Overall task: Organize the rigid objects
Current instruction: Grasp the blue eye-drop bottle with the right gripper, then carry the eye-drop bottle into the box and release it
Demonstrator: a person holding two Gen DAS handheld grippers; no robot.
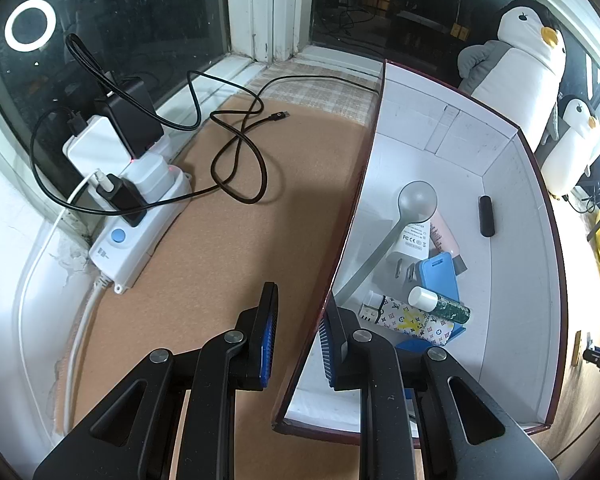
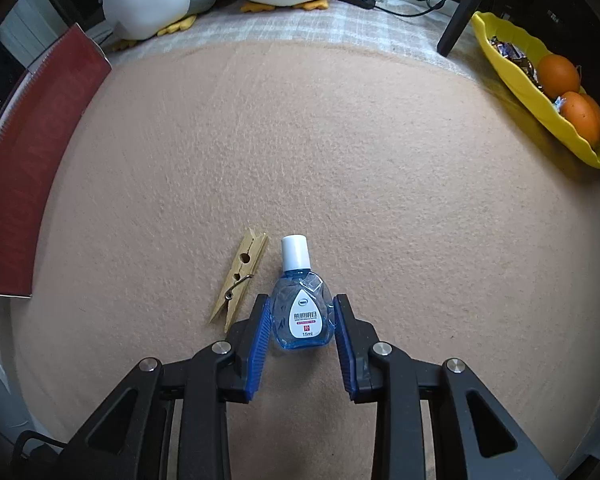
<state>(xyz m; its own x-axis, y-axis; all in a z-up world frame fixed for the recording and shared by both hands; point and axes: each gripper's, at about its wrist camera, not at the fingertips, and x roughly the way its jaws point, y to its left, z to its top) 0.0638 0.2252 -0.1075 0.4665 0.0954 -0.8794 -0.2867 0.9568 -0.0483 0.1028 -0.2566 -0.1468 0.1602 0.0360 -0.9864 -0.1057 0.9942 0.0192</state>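
Observation:
A dark red box with a white inside (image 1: 500,264) stands on the tan mat. It holds a grey spoon (image 1: 416,200), a white adapter, a blue case (image 1: 438,280), a small green bottle (image 1: 440,304), a patterned item and a black stick (image 1: 486,216). My left gripper (image 1: 298,336) is open, its jaws astride the box's left wall. My right gripper (image 2: 302,320) is open, with a small blue eye-drop bottle (image 2: 302,312) lying between its pads on the mat. A wooden clothespin (image 2: 240,280) lies just left of the bottle.
A white power strip (image 1: 140,216) with plugs and black cables (image 1: 240,152) lies at the left by the window. Plush penguins (image 1: 520,60) sit behind the box. A yellow dish (image 2: 540,92) with oranges stands at the right. The box's red side (image 2: 32,176) shows at the left.

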